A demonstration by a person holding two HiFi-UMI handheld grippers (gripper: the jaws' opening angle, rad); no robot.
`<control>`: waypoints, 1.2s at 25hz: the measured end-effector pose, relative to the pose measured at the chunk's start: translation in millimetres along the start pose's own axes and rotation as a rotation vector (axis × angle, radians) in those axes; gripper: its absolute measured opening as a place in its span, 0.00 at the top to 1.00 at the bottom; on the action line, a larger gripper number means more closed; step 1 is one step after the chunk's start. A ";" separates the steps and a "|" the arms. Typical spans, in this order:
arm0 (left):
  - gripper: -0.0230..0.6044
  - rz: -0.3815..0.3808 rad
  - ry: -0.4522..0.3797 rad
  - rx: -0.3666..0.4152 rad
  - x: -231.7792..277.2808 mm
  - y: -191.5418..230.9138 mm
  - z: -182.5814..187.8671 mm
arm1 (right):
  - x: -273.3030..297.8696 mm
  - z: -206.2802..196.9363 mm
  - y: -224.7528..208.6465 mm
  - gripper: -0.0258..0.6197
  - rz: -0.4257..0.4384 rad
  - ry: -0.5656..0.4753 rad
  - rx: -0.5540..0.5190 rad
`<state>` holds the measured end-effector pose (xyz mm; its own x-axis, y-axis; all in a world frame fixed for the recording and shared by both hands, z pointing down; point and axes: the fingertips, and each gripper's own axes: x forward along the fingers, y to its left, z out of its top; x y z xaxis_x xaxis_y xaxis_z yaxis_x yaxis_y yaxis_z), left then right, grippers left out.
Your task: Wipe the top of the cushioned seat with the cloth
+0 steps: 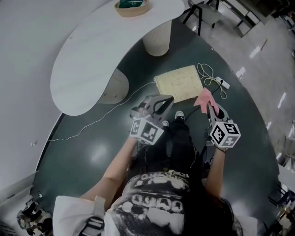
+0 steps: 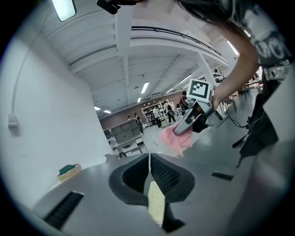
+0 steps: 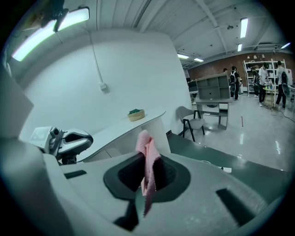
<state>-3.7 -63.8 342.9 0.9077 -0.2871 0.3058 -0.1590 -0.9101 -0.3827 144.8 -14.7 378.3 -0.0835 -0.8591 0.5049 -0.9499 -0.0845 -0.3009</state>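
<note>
The cloth (image 1: 203,98) is pink and crumpled. It sits just right of centre in the head view, at the lower right corner of the cushioned seat (image 1: 177,83). That seat is a pale beige square pad lying flat on the dark green floor (image 1: 92,152), above the person's feet. From above the cloth overlaps the pad's corner, but no view shows whether the two actually touch.

The right gripper (image 1: 212,109) has the cloth clamped. In its own view the jaws are pressed on the fabric, one fold standing up above them and a ragged edge hanging below. The left gripper (image 1: 159,105) is held just beside the seat's lower edge, left of centre. Its jaws are closed together with only a thin seam between them and nothing caught there — a strip of beige shows through the opening beneath them.

Farther out, a white curved counter (image 1: 106,50) fills the upper left of the head view. A shallow basket (image 1: 132,7) holding something green stands at its top end, by the frame's upper edge. A thin white cable (image 1: 92,124) trails across the floor from the left toward the seat, and a white power strip (image 1: 222,83) with its looped cord lies just right of the seat. A grey chair (image 3: 191,120) stands right of centre in the right gripper view — beyond it, people and shelving far back in the hall.
</note>
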 end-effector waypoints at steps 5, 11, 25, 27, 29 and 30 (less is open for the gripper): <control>0.94 0.007 0.020 -0.014 -21.2 -10.8 -11.4 | -24.2 -6.3 23.6 0.94 0.009 -0.004 0.000; 0.94 0.007 0.026 -0.018 -27.7 -23.9 -3.4 | -34.7 -13.8 42.9 0.94 0.061 0.012 -0.025; 0.94 0.105 0.042 -0.013 -16.6 -82.5 53.2 | -102.0 -20.2 27.2 0.94 0.175 -0.012 -0.088; 0.94 0.131 0.042 -0.025 -18.5 -95.9 63.6 | -116.3 -27.8 22.5 0.94 0.192 -0.010 -0.096; 0.94 0.151 0.043 -0.024 -21.1 -108.1 74.8 | -129.1 -33.4 19.4 0.94 0.210 -0.011 -0.102; 0.94 0.158 0.044 -0.020 -22.5 -114.0 80.0 | -134.5 -36.0 18.3 0.94 0.218 -0.012 -0.104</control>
<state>25.1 70.3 309.9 0.8531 -0.4397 0.2810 -0.3065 -0.8581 -0.4119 127.8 117.5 334.0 -0.2875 -0.8571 0.4275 -0.9357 0.1560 -0.3164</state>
